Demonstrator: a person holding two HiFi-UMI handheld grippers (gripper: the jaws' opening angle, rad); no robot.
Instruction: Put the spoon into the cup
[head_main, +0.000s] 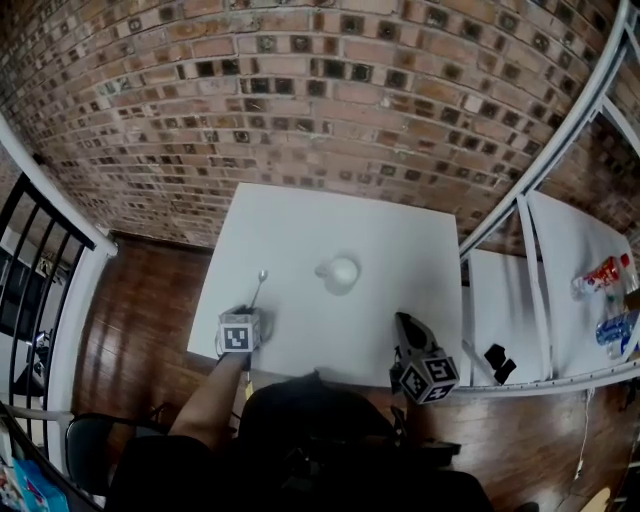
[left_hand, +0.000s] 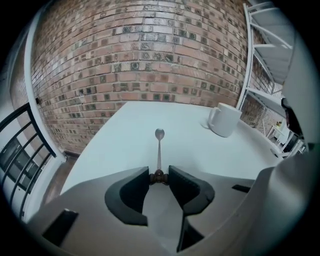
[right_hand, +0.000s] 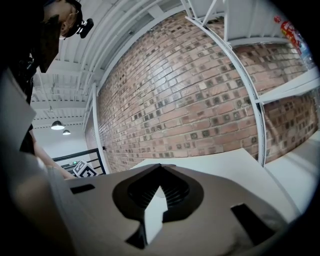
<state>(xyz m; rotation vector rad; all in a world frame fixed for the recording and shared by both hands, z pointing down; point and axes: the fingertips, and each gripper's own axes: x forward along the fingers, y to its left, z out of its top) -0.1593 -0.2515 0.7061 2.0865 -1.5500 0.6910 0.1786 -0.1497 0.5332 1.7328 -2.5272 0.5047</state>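
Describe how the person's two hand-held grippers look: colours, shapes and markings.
The left hand-held gripper and the right hand-held gripper look alike: a smooth light grey body and two curved black jaw pads with ribbed faces. Each carries a white cube with black square markers: left cube, right cube. No cable shows. The person wears a dark top.

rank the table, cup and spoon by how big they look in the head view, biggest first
1. table, by far the largest
2. cup
3. spoon: about as long as the cup is wide, but far thinner, so it covers the least of the picture
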